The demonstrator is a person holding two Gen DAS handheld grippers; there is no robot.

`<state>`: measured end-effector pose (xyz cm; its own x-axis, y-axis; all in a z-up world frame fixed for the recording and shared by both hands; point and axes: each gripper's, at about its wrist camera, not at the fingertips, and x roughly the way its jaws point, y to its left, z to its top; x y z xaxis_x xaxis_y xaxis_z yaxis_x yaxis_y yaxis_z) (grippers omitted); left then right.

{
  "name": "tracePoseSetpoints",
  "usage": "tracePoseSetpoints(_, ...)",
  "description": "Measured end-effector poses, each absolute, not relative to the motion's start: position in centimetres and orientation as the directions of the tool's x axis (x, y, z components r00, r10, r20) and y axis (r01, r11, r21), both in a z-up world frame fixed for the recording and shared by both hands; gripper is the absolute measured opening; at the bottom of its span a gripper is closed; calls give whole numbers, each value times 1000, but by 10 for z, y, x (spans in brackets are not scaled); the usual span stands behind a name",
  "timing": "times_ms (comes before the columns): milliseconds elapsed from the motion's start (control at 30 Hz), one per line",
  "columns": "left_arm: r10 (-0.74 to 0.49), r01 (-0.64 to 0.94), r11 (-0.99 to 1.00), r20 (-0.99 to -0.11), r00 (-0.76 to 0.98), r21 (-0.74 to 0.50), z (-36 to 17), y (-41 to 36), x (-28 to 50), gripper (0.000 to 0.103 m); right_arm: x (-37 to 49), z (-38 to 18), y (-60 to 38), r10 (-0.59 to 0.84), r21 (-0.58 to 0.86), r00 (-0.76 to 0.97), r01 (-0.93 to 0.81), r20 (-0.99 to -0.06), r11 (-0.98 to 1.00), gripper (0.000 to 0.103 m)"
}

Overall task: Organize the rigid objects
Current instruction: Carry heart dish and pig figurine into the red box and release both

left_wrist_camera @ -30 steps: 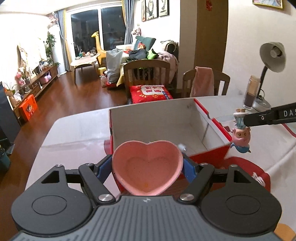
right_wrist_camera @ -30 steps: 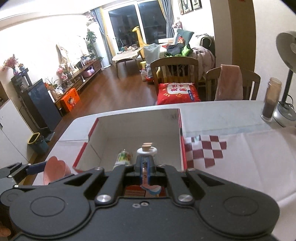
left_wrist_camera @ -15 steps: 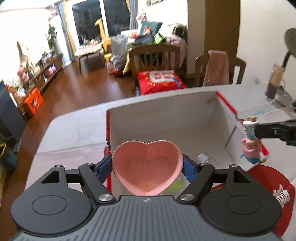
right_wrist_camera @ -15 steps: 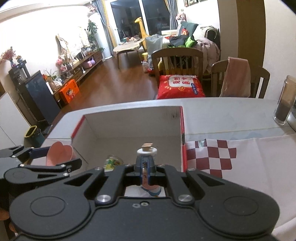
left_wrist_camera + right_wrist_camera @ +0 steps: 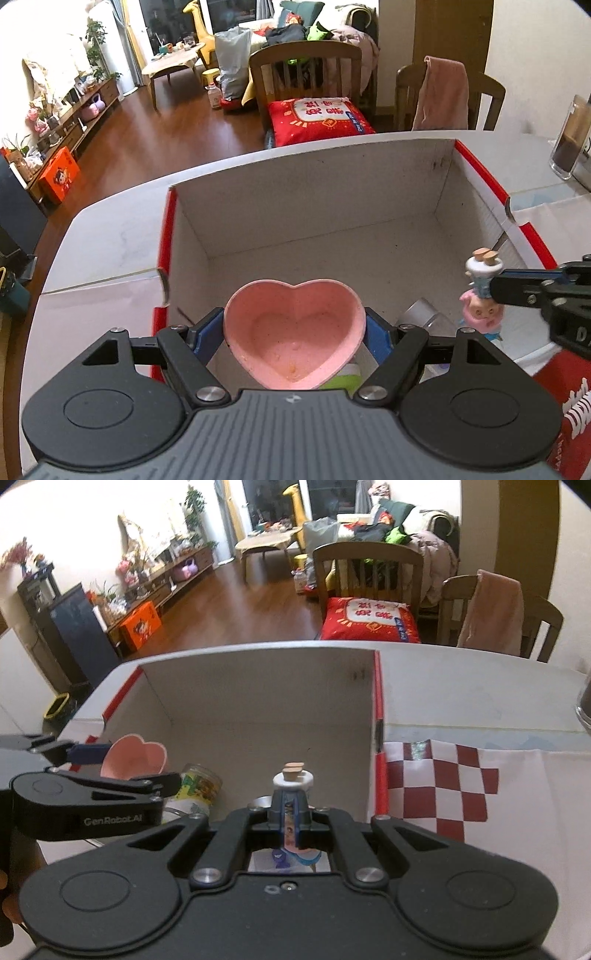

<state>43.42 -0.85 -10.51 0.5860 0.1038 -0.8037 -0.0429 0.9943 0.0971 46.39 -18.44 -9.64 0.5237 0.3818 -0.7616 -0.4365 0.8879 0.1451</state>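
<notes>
We note the table (image 5: 110, 240) carrying an open red-edged cardboard box (image 5: 314, 192), white inside. Over its near end, the left claw (image 5: 294, 332) grips a pink heart-shaped bowl (image 5: 294, 339) by its two sides, blue pads pressed to the rim. At the box's right side, the right claw (image 5: 290, 812) is clenched on a small pig figurine (image 5: 481, 310). A printed jar (image 5: 197, 786) lies on the box floor.

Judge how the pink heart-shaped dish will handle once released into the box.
The pink heart-shaped dish looks rigid, keeping its shape between the left gripper fingers. Probably light. Its tapered walls might let it slip; it seems unlikely to roll in the white cardboard box.
</notes>
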Motion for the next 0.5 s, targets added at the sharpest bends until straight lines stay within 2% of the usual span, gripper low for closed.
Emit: tracePoseSetpoints(500, 109, -61, 994, -844, 525, 90, -125, -9, 449, 78, 487, -114, -168, 380, 141, 454, -477, -806, 868, 6)
